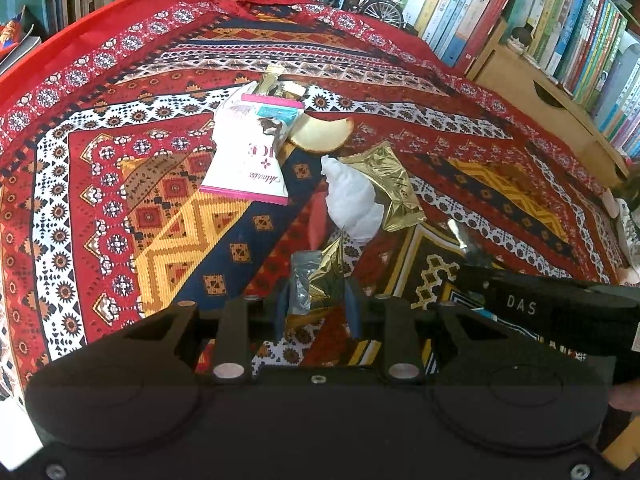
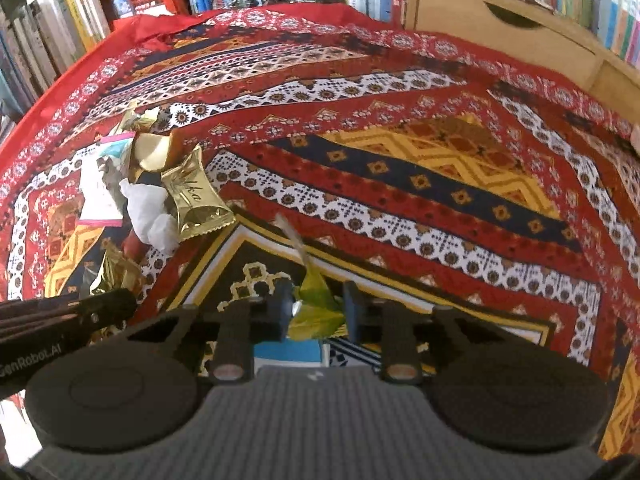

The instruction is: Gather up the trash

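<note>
In the left wrist view, our left gripper [image 1: 318,300] pinches a crumpled gold-and-silver wrapper [image 1: 320,276] between its fingers. The remaining trash lies straight ahead: a white tissue [image 1: 352,204] nearest, its long axis running away from us, touching a gold packet [image 1: 394,188].

In the right wrist view, our right gripper [image 2: 318,308] clamps a yellow-green wrapper [image 2: 316,312]. The pile sits well to its left, nearer the left gripper.

Trash crowded the tablecloth's [image 2: 400,184] left-centre: a white-and-pink wrapper [image 1: 248,156], a crumpled tissue [image 1: 352,200] and a gold wrapper [image 1: 396,188] lay touching or overlapping. To the right the cloth lay bare and wide. Bookshelves [image 1: 520,8] and a wooden drawer box [image 2: 500,32] walled the far and right edges.
</note>
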The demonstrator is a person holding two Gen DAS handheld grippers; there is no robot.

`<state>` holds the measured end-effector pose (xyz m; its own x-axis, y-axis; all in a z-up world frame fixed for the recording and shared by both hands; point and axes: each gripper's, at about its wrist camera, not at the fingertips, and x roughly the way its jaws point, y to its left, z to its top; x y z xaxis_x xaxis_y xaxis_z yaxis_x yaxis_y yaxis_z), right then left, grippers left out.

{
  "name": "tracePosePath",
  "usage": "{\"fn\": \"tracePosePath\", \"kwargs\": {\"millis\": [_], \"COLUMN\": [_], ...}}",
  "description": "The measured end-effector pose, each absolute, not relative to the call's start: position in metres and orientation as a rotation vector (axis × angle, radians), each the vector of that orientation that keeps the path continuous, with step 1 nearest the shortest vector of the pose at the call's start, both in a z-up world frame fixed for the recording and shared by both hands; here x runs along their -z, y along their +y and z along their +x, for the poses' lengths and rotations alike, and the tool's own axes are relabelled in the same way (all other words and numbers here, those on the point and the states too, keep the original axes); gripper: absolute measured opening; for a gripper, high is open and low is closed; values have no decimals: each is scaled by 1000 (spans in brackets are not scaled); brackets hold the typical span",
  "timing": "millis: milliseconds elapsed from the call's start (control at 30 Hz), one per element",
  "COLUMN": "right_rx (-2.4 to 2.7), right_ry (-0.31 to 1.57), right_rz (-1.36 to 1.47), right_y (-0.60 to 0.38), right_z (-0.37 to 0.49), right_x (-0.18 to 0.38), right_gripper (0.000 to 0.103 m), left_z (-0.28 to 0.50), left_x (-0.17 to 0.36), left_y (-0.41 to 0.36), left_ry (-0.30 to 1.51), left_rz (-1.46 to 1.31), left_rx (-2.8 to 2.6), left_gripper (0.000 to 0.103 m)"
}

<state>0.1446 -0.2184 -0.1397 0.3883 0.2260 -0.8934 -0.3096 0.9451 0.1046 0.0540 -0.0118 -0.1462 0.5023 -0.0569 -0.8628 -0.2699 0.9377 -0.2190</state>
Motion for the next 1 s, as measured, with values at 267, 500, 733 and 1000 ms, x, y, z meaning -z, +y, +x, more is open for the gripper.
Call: {"fn": "tracePosePath", "kwargs": {"millis": [267, 500, 733, 1000], "right_rx": [-326, -341, -398, -482], "right_ry": [1102, 1055, 1035, 1037], "right_rz": [-48, 4, 32, 45], "right_y": [-219, -214, -203, -179], "right_z": [134, 107, 64, 5], "right_x": [126, 102, 86, 77], "right_gripper": [12, 11, 11, 11], "left_z": [42, 14, -35, -107], "left_x": [140, 123, 106, 95], "left_y": [-6, 3, 24, 54], "left_ry": [1025, 986, 948, 932], "left_rz": [-344, -331, -333, -345], "left_rx": [-125, -112, -136, -197], "left_gripper": [27, 27, 27, 27]}}
